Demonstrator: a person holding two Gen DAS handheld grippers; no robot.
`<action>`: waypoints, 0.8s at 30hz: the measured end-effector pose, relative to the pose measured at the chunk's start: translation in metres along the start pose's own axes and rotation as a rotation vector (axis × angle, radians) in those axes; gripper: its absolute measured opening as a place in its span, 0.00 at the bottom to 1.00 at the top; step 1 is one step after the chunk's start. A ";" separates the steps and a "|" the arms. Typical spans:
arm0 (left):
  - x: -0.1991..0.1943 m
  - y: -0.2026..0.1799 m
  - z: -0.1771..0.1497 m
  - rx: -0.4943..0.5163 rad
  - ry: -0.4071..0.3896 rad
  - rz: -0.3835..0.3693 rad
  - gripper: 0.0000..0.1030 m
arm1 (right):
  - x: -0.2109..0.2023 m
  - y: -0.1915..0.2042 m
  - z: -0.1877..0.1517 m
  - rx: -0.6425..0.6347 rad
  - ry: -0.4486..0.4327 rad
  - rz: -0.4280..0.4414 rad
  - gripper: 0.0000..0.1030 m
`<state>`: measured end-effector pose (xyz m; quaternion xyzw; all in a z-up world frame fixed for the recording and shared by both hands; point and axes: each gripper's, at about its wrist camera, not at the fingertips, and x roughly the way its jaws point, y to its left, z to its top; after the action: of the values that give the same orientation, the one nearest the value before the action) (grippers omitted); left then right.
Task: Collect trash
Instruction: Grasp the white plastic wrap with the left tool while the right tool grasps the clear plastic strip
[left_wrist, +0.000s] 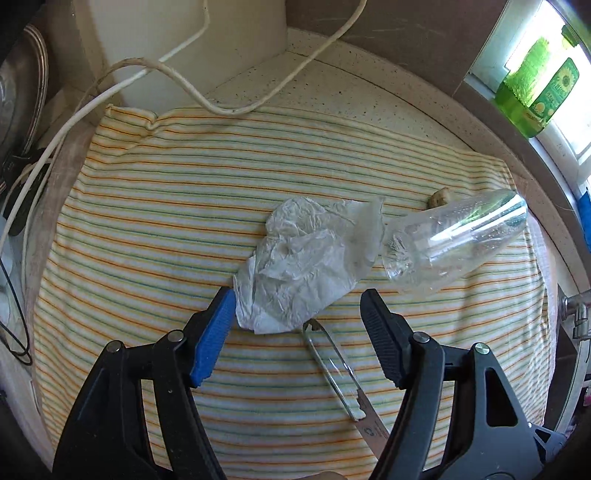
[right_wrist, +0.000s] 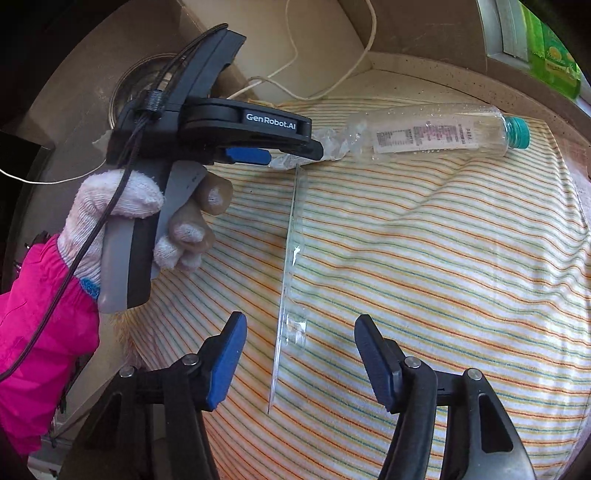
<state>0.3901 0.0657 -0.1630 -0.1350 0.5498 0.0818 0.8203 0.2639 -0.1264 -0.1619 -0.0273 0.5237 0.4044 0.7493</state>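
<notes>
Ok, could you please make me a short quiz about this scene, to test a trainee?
1. True or false: the clear bottle stands upright on the striped cloth.
2. What colour is the bottle's cap? A red, B teal, C yellow.
3. Fill in: right in front of the open left tool lies a crumpled white ____.

Key:
1. False. It lies on its side.
2. B.
3. wrapper.
</notes>
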 end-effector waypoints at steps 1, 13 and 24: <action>0.003 0.000 0.001 0.002 0.004 0.002 0.70 | 0.000 -0.001 0.001 -0.001 0.000 0.004 0.62; 0.025 -0.004 0.013 0.002 0.013 0.025 0.61 | 0.015 0.000 0.012 -0.022 0.031 0.026 0.51; 0.022 0.019 0.014 -0.069 0.002 0.008 0.23 | 0.028 0.008 0.018 -0.046 0.065 -0.009 0.35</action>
<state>0.4055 0.0880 -0.1807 -0.1611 0.5479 0.1035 0.8143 0.2755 -0.0966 -0.1730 -0.0601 0.5383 0.4118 0.7328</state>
